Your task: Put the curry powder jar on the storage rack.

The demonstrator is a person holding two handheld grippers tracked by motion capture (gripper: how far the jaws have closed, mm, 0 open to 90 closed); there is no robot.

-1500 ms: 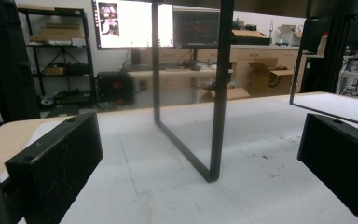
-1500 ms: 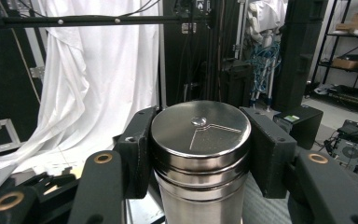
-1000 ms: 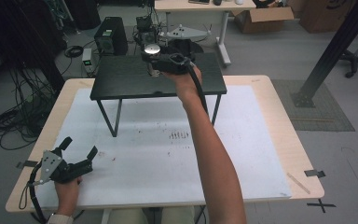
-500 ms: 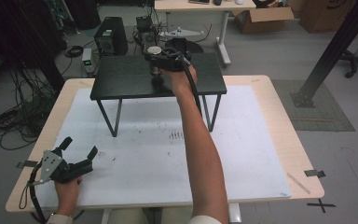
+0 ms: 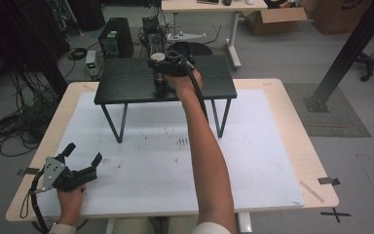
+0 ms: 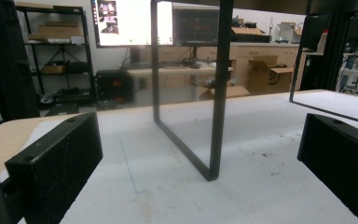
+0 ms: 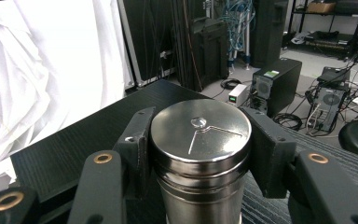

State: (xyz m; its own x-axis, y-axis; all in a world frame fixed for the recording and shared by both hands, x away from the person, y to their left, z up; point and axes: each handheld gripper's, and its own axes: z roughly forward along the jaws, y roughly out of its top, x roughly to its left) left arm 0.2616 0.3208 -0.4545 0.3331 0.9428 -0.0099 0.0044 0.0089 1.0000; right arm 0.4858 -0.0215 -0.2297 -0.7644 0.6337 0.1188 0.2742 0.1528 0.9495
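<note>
My right tool (image 7: 199, 154) clamps a steel canister (image 7: 200, 158) upright on the black stand (image 5: 126, 83); its lid detail shows from the right gripper view. My left tool (image 5: 83, 161) rests wide open, empty, on the white surface (image 5: 253, 165).

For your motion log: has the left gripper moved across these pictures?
No. The left gripper stays at the white mat's near-left corner, fingers apart.

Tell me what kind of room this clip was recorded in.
Probably a lab or workshop, not a home. Loose cables lie on the floor beside a computer tower, a wall monitor runs behind metal shelving, and cardboard boxes sit under a desk.
</note>
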